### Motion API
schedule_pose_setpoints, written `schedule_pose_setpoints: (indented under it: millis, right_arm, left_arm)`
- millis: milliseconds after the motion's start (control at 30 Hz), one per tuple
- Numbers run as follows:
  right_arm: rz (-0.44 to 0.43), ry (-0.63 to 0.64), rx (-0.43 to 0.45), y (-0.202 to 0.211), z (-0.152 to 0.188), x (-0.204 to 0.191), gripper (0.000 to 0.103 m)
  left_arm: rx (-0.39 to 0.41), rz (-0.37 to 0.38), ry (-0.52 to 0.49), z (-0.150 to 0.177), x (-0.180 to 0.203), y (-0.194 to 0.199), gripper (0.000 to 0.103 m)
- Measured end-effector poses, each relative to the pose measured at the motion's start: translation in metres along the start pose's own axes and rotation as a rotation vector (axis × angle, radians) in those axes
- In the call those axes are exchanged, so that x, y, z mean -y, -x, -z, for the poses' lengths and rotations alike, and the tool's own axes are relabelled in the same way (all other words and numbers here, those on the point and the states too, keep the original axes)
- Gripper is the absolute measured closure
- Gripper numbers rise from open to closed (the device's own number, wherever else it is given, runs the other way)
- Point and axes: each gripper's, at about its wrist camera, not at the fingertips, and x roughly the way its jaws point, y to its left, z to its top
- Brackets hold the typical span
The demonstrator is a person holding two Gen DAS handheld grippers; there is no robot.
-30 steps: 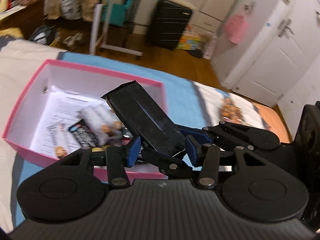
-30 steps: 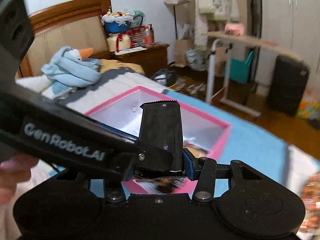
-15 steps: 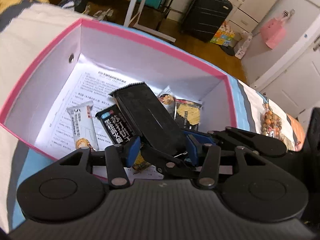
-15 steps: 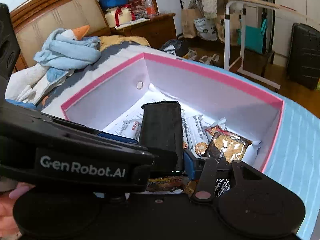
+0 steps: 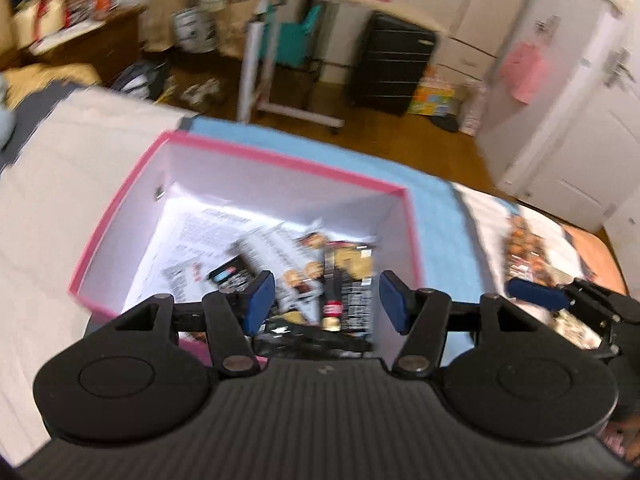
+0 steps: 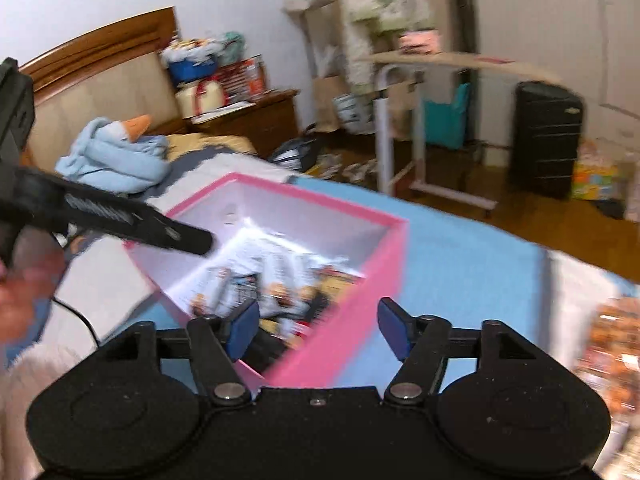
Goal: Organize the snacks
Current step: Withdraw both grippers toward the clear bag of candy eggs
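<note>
A pink-rimmed white box (image 5: 280,156) sits on the bed; it also shows in the right wrist view (image 6: 394,248). Several snack packets (image 5: 348,276) lie inside on a printed sheet, also seen in the right wrist view (image 6: 280,292). A black packet (image 5: 316,338) lies at the box's near edge just below my left gripper (image 5: 326,302), which is open and empty above the box. My right gripper (image 6: 318,326) is open and empty over the box's near corner. More snacks (image 5: 524,248) lie on the bed to the right.
The bed has a blue cloth (image 6: 460,256) under the box and a white sheet (image 5: 60,184) at left. A blue plush toy (image 6: 116,152) lies near the headboard. A rolling table (image 6: 440,64) and a black suitcase (image 5: 392,68) stand beyond the bed.
Both grippers have opened and let go of the black packet, which has dropped into the box. Both have pulled back and up from the box.
</note>
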Motion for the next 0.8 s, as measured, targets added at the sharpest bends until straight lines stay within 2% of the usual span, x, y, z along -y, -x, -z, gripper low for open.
schedule_pose_setpoints:
  millis: [233,367,467,667,800]
  right_arm:
    - [0.191,-0.061,0.012,0.06,0.022,0.047,0.027]
    - [0.234,-0.05,-0.028,0.076,0.019,0.059,0.027]
    - [0.248,-0.013,-0.026,0.086,0.012,0.062,0.027]
    - [0.236,0.007,-0.068,0.076,0.009,0.084,0.022]
    - [0.316,-0.081,-0.111,0.048,0.021,0.111,0.02]
  left_arm:
    - [-0.027,0.127,-0.145,-0.02,0.062,0.006,0.046]
    - [-0.041,0.228,-0.21,-0.029,0.103,0.001,0.046]
    - [-0.048,0.312,-0.266,-0.033,0.134,0.005,0.046]
    - [-0.043,0.394,-0.355,-0.04,0.192,-0.001,0.046]
    - [-0.081,0.385,-0.333,-0.039,0.218,-0.03,0.046]
